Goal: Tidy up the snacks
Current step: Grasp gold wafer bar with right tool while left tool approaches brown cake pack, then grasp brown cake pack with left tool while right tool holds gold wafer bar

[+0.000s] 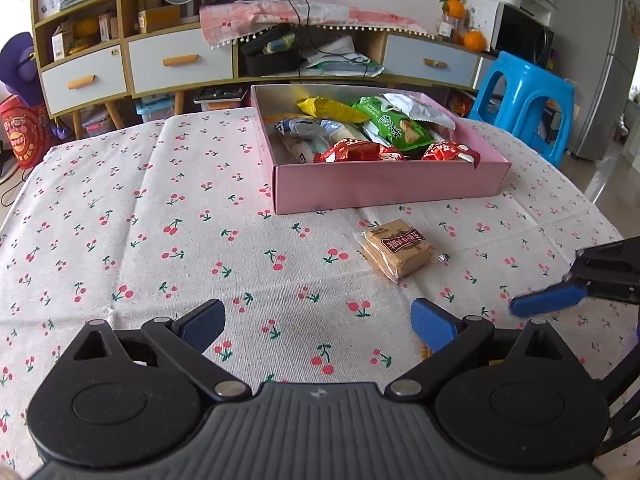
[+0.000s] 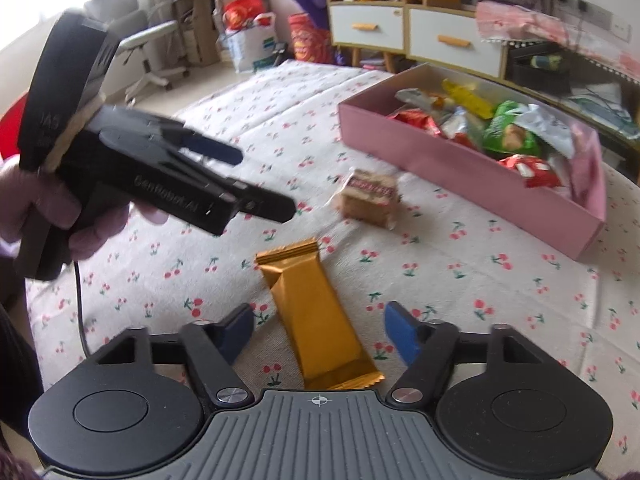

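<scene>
Snacks outstanding: two items loose on the cherry-print tablecloth (image 1: 200, 208), the remainder already in the pink box (image 1: 384, 188).

Item 1: gold-foil bar (image 2: 316, 320). Lies flat on the cloth in the right wrist view, running from about 11 o'clock to 5 o'clock, its near end between the fingers of the right gripper (image 2: 319, 334). Likely light and fairly stiff along its length; foil probably slick, so the crimped ends make poor purchase. Best taken across the narrow width at mid-body, with modest squeeze.

Item 2: clear-wrapped biscuit block (image 1: 398, 254), brown label on top. Sits near the box, at 6 o'clock from its front wall in the left wrist view, at 12 o'clock from the left gripper (image 1: 318, 328) and well apart from it. Likely light, rigid but crumbly; film probably slippery. Grip the two long flat sides, gently.

Item 3: pink box, at 1 o'clock in the left wrist view, holding red, green, yellow and pale wrappers piled loosely. Space remaining appears limited.

Right gripper: jaws spread wide, nothing held, low over the cloth and straddling the bar's near end; no contact with the pads can be confirmed.

Left gripper: jaws spread wide, nothing held, raised above the table, nose angled down toward the biscuit block; held by the left hand (image 2: 60, 216) at 9 o'clock in the right wrist view.
</scene>
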Demonstrator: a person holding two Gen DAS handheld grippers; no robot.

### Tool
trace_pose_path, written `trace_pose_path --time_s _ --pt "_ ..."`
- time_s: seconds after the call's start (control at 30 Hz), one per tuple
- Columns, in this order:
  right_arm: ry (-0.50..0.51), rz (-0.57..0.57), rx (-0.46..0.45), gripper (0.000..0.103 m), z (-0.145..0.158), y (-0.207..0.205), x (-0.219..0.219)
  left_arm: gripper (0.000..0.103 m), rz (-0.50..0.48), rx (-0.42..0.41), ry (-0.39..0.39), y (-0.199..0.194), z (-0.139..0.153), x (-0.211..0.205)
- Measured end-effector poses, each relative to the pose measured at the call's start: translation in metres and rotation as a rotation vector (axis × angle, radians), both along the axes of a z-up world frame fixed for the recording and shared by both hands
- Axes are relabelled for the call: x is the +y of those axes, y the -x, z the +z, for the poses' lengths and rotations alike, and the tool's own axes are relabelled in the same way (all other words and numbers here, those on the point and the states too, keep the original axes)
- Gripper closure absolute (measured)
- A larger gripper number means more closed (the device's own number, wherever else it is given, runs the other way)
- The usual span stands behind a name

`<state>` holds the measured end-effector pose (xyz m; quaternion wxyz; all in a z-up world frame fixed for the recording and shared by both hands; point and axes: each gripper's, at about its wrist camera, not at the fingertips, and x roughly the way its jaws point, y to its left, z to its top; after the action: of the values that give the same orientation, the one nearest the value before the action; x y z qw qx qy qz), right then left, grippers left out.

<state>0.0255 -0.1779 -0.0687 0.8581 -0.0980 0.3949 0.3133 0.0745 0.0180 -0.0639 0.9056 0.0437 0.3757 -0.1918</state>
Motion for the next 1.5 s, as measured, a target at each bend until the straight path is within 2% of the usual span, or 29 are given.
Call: trace_pose_path --time_s 0.07,0.1,0.13,0.17,0.63,0.8,0.87,1.2,1.5 --pt "0.015 0.009 -0.006 0.049 -0.004 0.0 0.004 0.004 -0.012 -0.003 -0.006 -0.002 -0.001 -0.002" --pt "0.022 0.012 -0.02 0.056 -0.005 -0.002 0.005 0.004 -0.017 -0.004 -0.011 -0.003 -0.002 -0.003" --pt "0.029 0.014 -0.029 0.069 -0.004 -0.002 0.006 0.004 -0.022 -0.006 -0.014 -0.004 -0.002 -0.004" --pt "0.033 0.016 -0.033 0.074 -0.003 -0.002 0.007 0.004 -0.027 -0.009 -0.016 -0.005 -0.002 -0.005" --pt "0.033 -0.113 -0.04 0.074 0.004 -0.012 -0.034 0.021 -0.11 -0.033 -0.073 -0.022 -0.006 -0.05" --pt "0.034 -0.153 -0.039 0.074 0.004 -0.014 -0.05 0.033 -0.111 -0.033 -0.106 -0.024 -0.008 -0.066" --pt "0.035 -0.167 -0.038 0.074 0.004 -0.015 -0.055 0.034 -0.106 -0.037 -0.115 -0.024 -0.008 -0.07" --pt "0.054 -0.27 -0.04 0.074 0.007 -0.024 -0.071 0.06 -0.098 -0.029 -0.094 -0.022 -0.002 -0.072" --pt "0.041 -0.333 -0.04 0.074 0.012 -0.03 -0.078 0.061 -0.097 -0.011 -0.082 -0.02 0.004 -0.072"
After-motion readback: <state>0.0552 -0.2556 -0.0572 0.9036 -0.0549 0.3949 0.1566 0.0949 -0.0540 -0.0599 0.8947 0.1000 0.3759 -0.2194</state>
